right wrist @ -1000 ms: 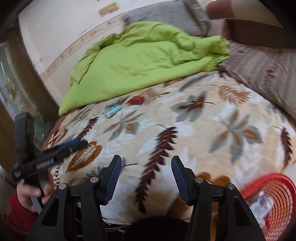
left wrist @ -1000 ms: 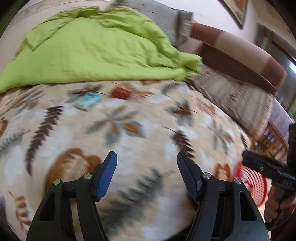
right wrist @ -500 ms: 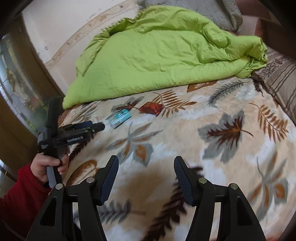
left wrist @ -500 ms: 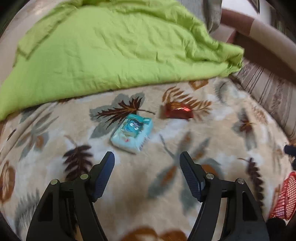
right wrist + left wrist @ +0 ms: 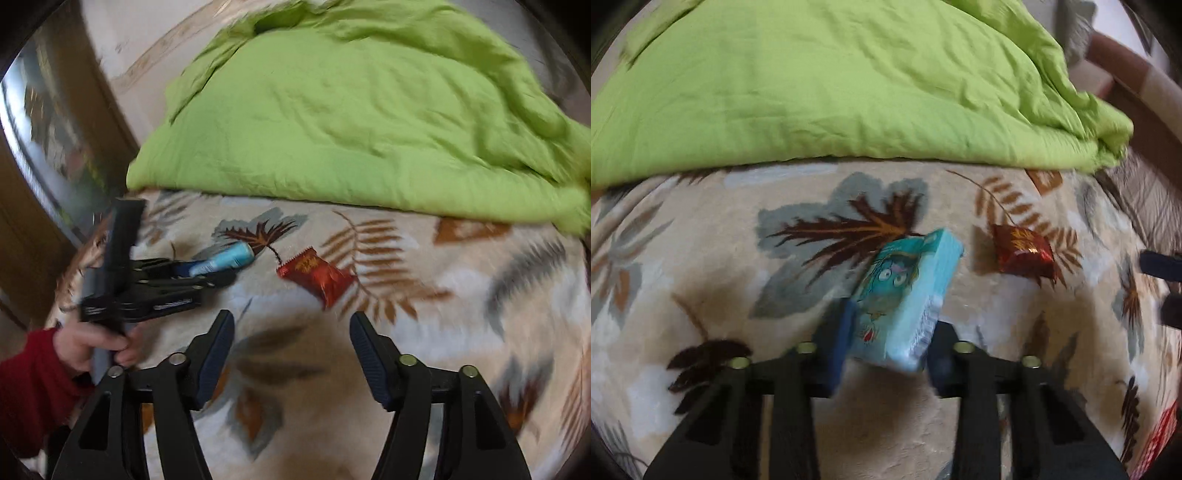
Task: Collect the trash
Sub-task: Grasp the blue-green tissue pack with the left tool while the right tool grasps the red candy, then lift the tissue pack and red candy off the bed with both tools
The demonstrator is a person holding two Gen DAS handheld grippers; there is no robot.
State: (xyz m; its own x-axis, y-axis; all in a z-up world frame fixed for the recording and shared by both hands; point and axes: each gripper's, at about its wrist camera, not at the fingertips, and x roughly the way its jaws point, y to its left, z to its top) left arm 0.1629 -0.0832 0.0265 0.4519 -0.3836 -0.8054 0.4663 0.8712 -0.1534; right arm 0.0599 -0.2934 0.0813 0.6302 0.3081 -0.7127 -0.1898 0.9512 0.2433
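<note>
- The tissue packet (image 5: 907, 295), a soft light-blue plastic pack printed with a cartoon face, sits tilted between the 2 blue-padded fingers of the left gripper (image 5: 886, 350), its crimped white end nearest the camera.
- The left gripper pinches the tissue packet at its near end; 0.5 s ago the jaws were spread and the pack lay flat on the blanket ahead of them.
- In the right wrist view the same pack (image 5: 225, 260) shows as a pale blue slab poking out of the left gripper (image 5: 207, 271), low over the blanket.
- A red snack wrapper (image 5: 1023, 254), glossy crinkled foil with gold print and a serrated edge, lies flat on the blanket just right of the pack, apart from it; it is in the same spot as 0.5 s ago.
- The right gripper (image 5: 291, 354) is spread wide and holds nothing, hovering near the red snack wrapper (image 5: 317, 277), closer to it than 0.5 s ago.
- The blanket (image 5: 775, 295) is plush cream fleece with brown, grey and rust leaf prints.
- A lime-green quilt (image 5: 831, 81), matte and wrinkled, is heaped across the far side of the bed.
- A hand (image 5: 96, 345) in a red sleeve (image 5: 29, 384) grips the left tool's handle.
- A red mesh basket (image 5: 1156, 435) shows at the lower right edge, blurred.
</note>
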